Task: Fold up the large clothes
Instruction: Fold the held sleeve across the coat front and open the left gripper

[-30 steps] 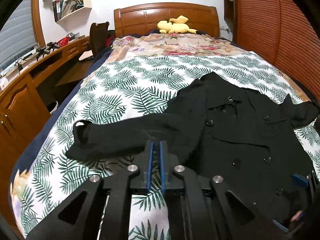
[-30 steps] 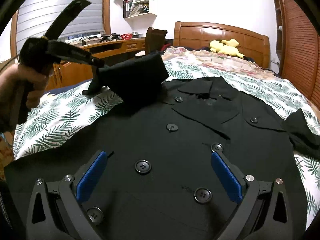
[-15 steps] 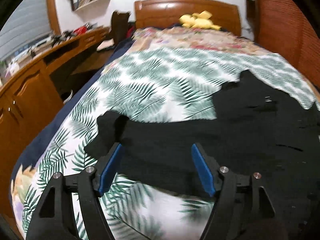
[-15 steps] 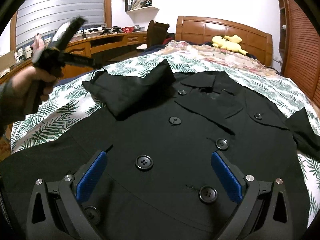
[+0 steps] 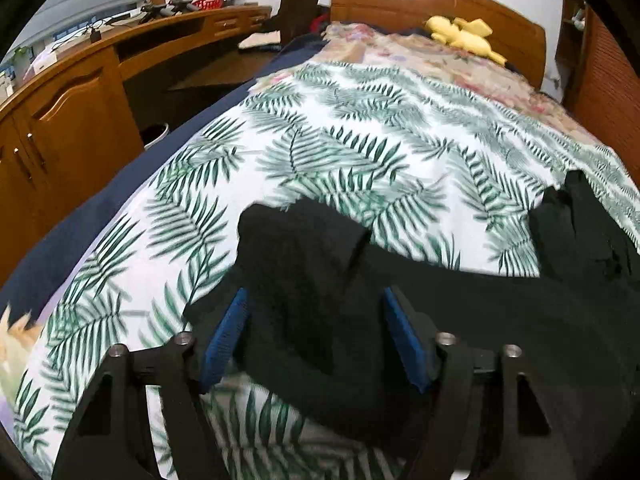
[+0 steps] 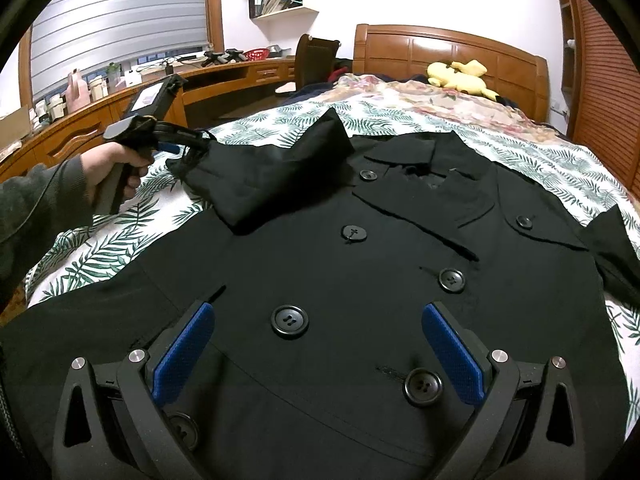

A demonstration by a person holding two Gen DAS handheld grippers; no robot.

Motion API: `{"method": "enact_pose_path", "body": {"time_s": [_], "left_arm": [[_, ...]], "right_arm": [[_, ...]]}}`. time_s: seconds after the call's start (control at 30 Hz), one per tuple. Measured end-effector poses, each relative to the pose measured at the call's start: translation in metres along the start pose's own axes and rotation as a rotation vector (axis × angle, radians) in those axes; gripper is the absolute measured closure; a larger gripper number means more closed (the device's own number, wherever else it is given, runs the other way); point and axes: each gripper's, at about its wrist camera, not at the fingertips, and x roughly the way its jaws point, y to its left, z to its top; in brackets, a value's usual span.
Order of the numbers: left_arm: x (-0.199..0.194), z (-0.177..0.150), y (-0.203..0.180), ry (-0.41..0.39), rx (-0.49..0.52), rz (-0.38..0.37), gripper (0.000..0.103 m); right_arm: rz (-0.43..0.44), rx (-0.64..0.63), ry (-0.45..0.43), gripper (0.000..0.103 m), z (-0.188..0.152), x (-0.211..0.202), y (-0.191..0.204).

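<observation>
One black coat (image 6: 360, 280) lies flat and face up on the bed (image 5: 340, 152), with its collar toward the wooden headboard (image 6: 448, 52) and its buttons showing. On the side of the coat nearest the desk (image 6: 100, 128), the sleeve (image 5: 304, 280) is folded back, and the left gripper (image 5: 312, 332) has been closing its blue pads around the sleeve end, which sits between them, though they do not look pressed on it. Over the lower part of the coat, the right gripper (image 6: 316, 356) hangs wide open and holds nothing.
</observation>
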Motion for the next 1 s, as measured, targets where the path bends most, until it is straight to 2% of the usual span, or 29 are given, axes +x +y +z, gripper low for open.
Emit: {"method": "enact_pose_path", "body": {"time_s": [0.03, 0.07, 0.1, 0.23, 0.33, 0.6, 0.87, 1.0], "left_arm": [[0.002, 0.002, -0.003, 0.007, 0.016, 0.004, 0.073], [0.004, 0.004, -0.005, 0.018, 0.028, 0.01, 0.092], [0.002, 0.005, -0.009, 0.023, 0.044, 0.012, 0.096], [-0.03, 0.006, -0.036, -0.041, 0.1, -0.025, 0.097], [-0.066, 0.004, -0.069, -0.106, 0.157, -0.052, 0.098], [-0.186, -0.004, -0.172, -0.255, 0.289, -0.225, 0.098], [-0.283, -0.043, -0.256, -0.341, 0.442, -0.383, 0.098], [-0.316, -0.065, -0.281, -0.354, 0.505, -0.409, 0.097]], "right_arm": [[0.0, 0.0, 0.0, 0.0, 0.0, 0.0, 0.0], [0.001, 0.0, 0.0, 0.0, 0.0, 0.0, 0.0], [0.001, 0.001, 0.001, 0.0, 0.0, 0.001, 0.0], [0.003, 0.005, -0.001, 0.0, 0.0, 0.0, -0.001], [0.002, 0.016, -0.01, 0.0, 0.0, -0.003, -0.004], [-0.033, 0.029, -0.045, 0.0, -0.011, -0.041, -0.014], [-0.132, 0.091, -0.099, 0.0, -0.021, -0.093, -0.052], [-0.173, 0.13, -0.126, 0.0, -0.027, -0.116, -0.071]]}}
